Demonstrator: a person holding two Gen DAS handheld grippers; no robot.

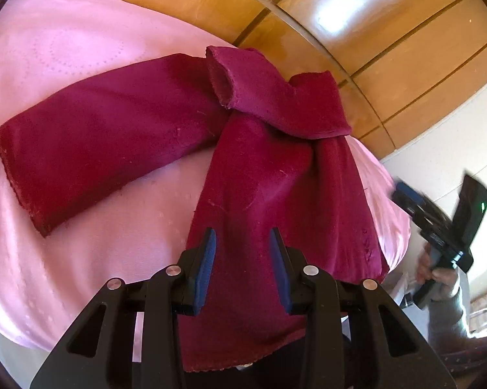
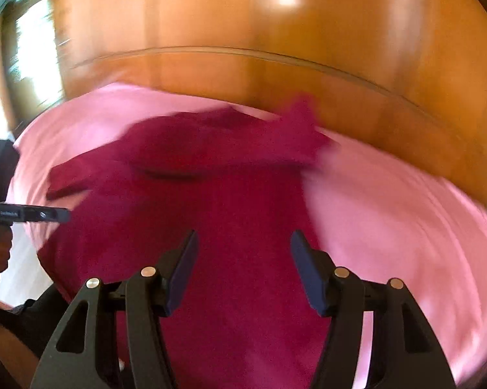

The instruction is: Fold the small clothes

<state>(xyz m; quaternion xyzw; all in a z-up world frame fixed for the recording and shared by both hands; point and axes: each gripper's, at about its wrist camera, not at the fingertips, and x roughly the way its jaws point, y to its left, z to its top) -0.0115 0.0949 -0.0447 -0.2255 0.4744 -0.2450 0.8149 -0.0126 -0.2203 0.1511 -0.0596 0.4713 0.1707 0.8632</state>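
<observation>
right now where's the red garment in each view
Left wrist: the garment fills the centre, one part stretching left, another running down between the open claw fingers.
Right wrist: garment, blurred, centre, running down under the open claw.
Shared landmark: pink sheet beneath it.

Bright daylight — right view motion-blurred

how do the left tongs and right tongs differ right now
The left tongs hover with a narrower gap between their blue pads; the right tongs are spread wider. The left wrist view is sharp, the right wrist view is motion-blurred. Both are open, holding nothing, over the crimson garment on the pink sheet.
</observation>
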